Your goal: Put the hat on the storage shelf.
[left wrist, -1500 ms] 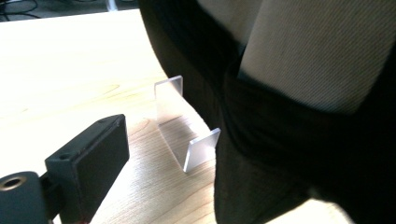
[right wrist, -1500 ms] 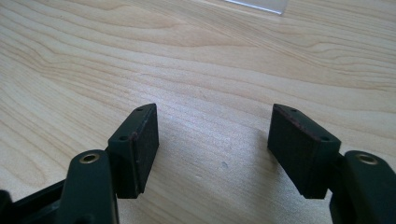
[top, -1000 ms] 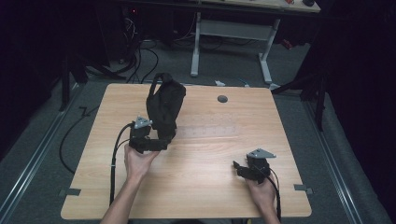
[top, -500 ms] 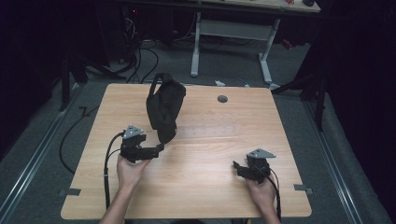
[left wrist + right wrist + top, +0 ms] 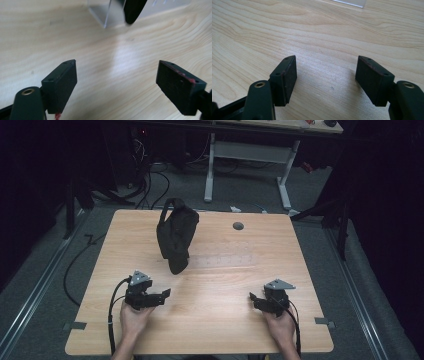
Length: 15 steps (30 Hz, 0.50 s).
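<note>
High view: a black bag (image 5: 176, 240) stands above centre-left on the wooden table (image 5: 225, 330), apart from the left gripper (image 5: 161, 296) at lower left, whose empty, parted jaws have just been closing; the right gripper (image 5: 253, 299), lower right, is released, holding nothing

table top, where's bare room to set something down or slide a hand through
The right half of the table is bare, bordered by the black bag, the small grey disc and the right gripper. The near strip between the left gripper and the right one is free too. It is tightest between bag and left gripper.
</note>
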Motion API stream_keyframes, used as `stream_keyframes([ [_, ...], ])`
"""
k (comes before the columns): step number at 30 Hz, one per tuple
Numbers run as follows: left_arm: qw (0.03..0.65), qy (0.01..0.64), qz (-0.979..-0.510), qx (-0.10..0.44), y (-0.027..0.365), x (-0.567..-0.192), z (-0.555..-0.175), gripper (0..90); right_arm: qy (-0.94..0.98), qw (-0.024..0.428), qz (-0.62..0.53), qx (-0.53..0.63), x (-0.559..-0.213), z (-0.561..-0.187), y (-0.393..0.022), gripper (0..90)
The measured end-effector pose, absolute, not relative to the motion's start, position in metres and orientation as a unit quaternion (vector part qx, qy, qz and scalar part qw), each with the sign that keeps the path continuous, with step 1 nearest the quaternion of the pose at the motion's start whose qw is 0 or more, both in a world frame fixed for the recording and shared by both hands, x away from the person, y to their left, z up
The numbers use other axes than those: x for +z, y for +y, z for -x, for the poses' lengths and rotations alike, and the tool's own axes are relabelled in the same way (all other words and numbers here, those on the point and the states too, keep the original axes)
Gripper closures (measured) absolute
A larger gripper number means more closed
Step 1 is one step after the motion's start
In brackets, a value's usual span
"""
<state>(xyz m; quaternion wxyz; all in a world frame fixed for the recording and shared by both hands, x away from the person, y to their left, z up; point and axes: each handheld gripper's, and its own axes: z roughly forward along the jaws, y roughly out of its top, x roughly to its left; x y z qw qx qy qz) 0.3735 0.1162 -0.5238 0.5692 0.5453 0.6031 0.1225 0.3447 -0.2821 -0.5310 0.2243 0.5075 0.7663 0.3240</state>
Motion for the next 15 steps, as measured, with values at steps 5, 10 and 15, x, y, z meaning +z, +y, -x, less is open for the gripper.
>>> stream_keyframes([
  [5,0.55,0.6,-0.56,0.154,0.116,-0.542,-0.369,20.8,0.766,0.224,-0.508,0.324,-0.531,-0.345,-0.282,33.9],
  [10,0.542,0.585,-0.573,0.187,0.111,-0.546,-0.366,23.6,0.766,0.224,-0.508,0.324,-0.531,-0.345,-0.282,33.8],
  [15,0.535,0.582,-0.581,0.196,0.109,-0.547,-0.366,23.2,0.766,0.224,-0.508,0.324,-0.531,-0.345,-0.282,33.8],
])
